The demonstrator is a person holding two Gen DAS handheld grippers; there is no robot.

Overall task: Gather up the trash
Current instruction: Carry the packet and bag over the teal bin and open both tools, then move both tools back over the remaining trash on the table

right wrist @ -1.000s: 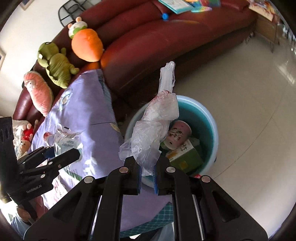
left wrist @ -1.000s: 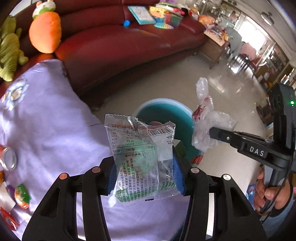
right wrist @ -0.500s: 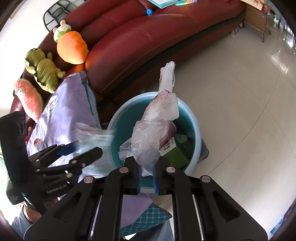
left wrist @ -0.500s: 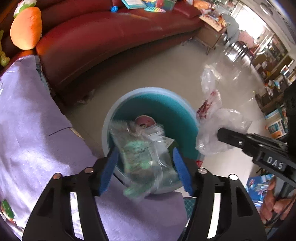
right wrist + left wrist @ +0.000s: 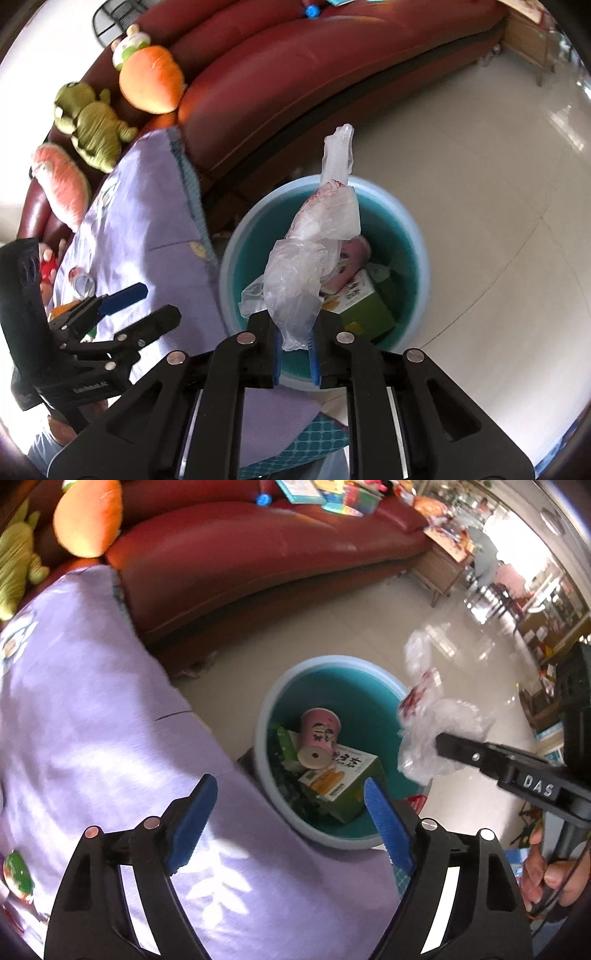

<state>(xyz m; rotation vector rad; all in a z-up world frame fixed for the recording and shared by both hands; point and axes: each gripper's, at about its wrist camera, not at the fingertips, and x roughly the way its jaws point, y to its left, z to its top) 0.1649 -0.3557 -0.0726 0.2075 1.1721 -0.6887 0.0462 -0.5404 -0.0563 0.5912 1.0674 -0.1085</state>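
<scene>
centrally, a clear bag (image 5: pixel 314 258) rises from the right gripper (image 5: pixel 295 354), over the rim of the teal bin (image 5: pixel 266 716). the gripper's jaws have just been opening, a narrow gap with the bag's lower end between the blue pads; whether they still pinch it cannot be told. inside the bin lie a pink cup (image 5: pixel 319 738), a green box (image 5: pixel 341 779) and a green wrapper (image 5: pixel 286 746), the cup resting on the box. the left gripper (image 5: pixel 288 821) hangs above the bin's near rim, its jaws wide and bare, having just been opening. beside the bin, a lilac cloth (image 5: pixel 92 720) covers a table; beyond stands a red sofa (image 5: pixel 258 554) with plush toys (image 5: pixel 147 81).
</scene>
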